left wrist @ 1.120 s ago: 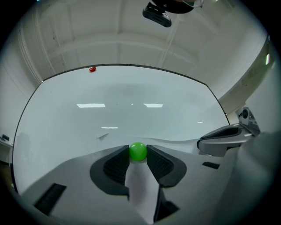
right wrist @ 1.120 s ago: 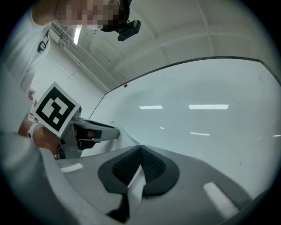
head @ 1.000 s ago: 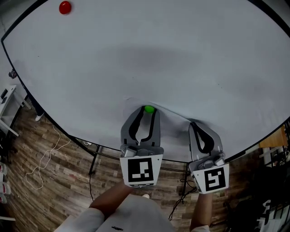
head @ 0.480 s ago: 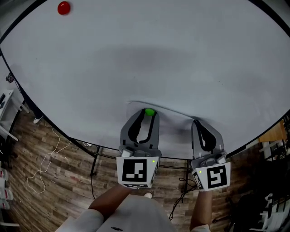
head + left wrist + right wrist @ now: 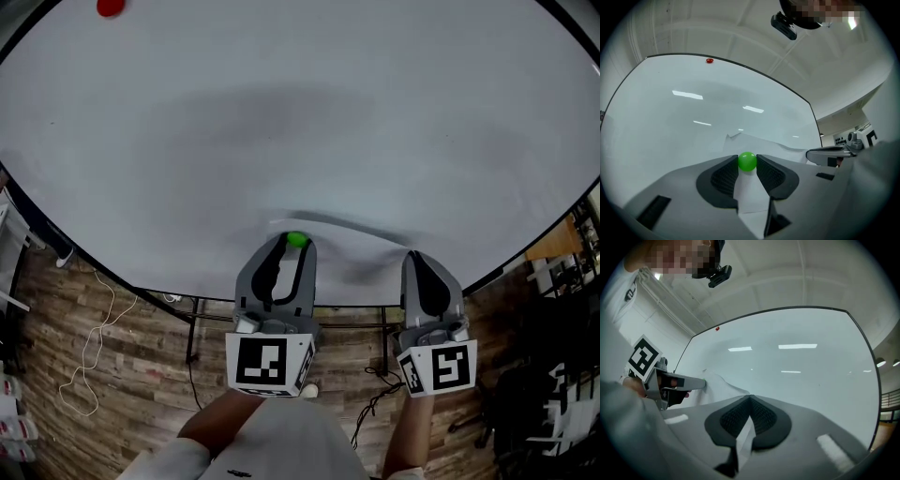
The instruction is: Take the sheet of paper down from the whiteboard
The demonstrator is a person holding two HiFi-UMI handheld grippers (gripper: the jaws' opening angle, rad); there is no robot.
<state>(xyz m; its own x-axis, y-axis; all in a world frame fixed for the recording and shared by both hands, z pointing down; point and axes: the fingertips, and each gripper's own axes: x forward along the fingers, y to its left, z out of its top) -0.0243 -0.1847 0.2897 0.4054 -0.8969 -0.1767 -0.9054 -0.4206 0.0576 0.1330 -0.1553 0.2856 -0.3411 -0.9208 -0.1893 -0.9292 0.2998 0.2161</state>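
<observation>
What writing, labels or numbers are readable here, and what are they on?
No readable words or numbers anywhere.
The whiteboard and sheet of paper: blank.
The square markers on the left tongs and right tongs: patterns, not writing.
Dark print on the person's shirt: too blurred to read.

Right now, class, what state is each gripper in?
Left gripper: closed on the green magnet.
Right gripper: closed on the sheet of paper.
</observation>
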